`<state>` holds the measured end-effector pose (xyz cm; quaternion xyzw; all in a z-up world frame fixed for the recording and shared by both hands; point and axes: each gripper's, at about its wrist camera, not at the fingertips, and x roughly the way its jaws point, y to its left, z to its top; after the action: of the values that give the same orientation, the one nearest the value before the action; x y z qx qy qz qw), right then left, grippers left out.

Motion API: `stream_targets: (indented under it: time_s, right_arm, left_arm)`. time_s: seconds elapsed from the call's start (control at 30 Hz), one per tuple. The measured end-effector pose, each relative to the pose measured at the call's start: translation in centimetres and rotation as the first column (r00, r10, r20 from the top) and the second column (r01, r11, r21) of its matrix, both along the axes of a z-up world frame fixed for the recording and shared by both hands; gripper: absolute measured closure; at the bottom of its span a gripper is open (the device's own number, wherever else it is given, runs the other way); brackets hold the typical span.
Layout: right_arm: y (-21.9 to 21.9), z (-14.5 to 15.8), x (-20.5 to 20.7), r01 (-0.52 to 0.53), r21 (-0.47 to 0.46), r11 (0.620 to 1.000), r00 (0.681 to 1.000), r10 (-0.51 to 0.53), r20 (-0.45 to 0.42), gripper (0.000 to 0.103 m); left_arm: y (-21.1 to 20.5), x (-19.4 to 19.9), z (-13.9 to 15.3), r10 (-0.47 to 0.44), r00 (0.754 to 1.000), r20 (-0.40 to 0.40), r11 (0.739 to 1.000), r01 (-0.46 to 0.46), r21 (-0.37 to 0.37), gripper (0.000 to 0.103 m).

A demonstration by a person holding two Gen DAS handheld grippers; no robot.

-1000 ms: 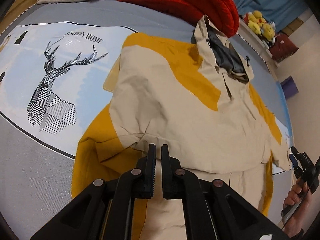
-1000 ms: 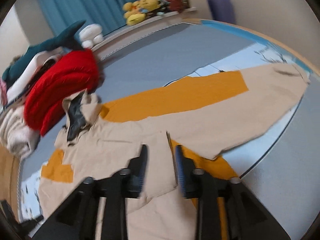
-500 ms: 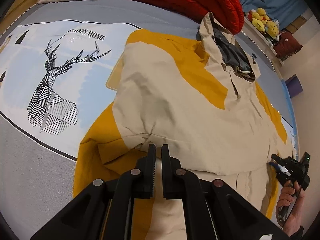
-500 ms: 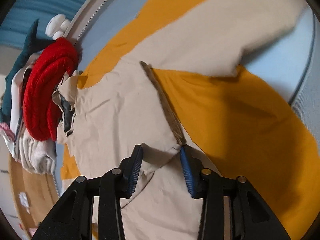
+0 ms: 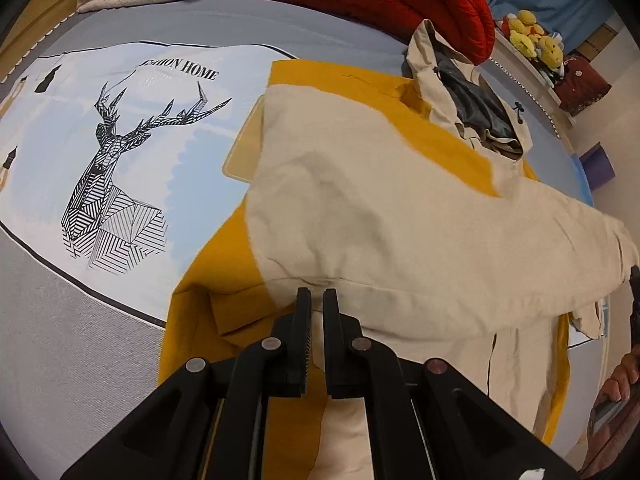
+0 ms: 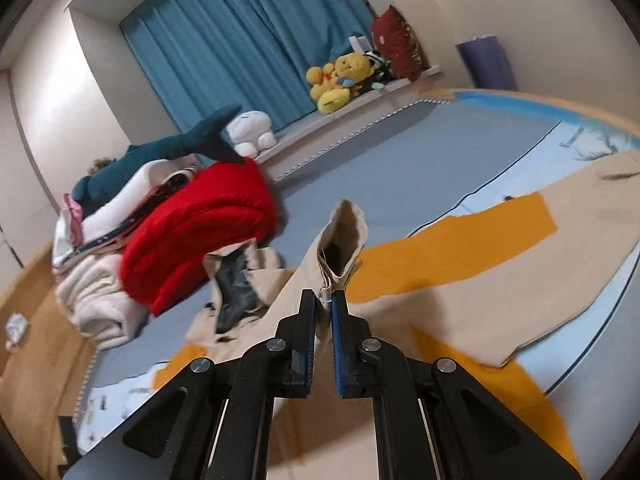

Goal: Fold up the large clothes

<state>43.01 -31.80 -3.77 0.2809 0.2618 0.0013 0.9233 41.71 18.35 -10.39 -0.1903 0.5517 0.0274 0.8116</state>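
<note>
Right gripper (image 6: 324,300): jaws just closing — clamped on beige cuff (image 6: 340,248), lifted.
Left gripper (image 5: 316,300): pinched closed on jacket (image 5: 360,208) hem.
Jacket: spread on bed (image 5: 60,320) — hood at 1 o'clock.

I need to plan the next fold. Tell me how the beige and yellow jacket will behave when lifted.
Likely floppy: the jacket sags from the cuff pinched by the right tongs, which have just been closing. Probably light: the raised sleeve stretches out. It creases easily, so the rest may drag.
</note>
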Motion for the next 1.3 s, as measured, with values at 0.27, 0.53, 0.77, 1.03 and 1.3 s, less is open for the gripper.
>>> stream_targets:
  time_s: [0.27, 0.53, 0.77, 1.03, 1.3]
  right_arm:
    - [-2.7, -4.7, 2.2, 0.093, -0.02, 0.995, 0.963, -0.095, -0.25, 0.09]
    - [-3.6, -6.9, 3.0, 0.117, -0.049, 0.992, 0.911, -0.127, -0.392, 0.071]
    - [-2.5, -12.6, 4.8, -0.002, 0.082, 0.997, 0.816, 0.049, -0.576, 0.057]
    - [-2.3, -12.7, 4.3, -0.007, 0.086, 0.996, 0.816, 0.056, -0.576, 0.057]
    - [-3.2, -10.1, 3.4, -0.064, 0.042, 0.997, 0.832, 0.076, -0.549, 0.057]
  left_arm:
    - [-0.6, 0.0, -1.6, -0.03, 0.998, -0.062, 0.999, 0.033, 0.041, 0.099]
    - [-0.5, 0.0, -2.4, -0.037, 0.998, -0.059, 0.997, 0.04, 0.062, 0.099]
    - [1.1, -0.4, -4.1, 0.042, 0.991, -0.129, 0.994, -0.029, 0.103, 0.091]
    - [-0.9, -0.2, -2.7, -0.039, 0.997, -0.068, 0.994, 0.046, 0.097, 0.091]
    - [-3.6, -1.4, 0.3, -0.081, 0.997, -0.003, 0.976, 0.079, 0.205, 0.091]
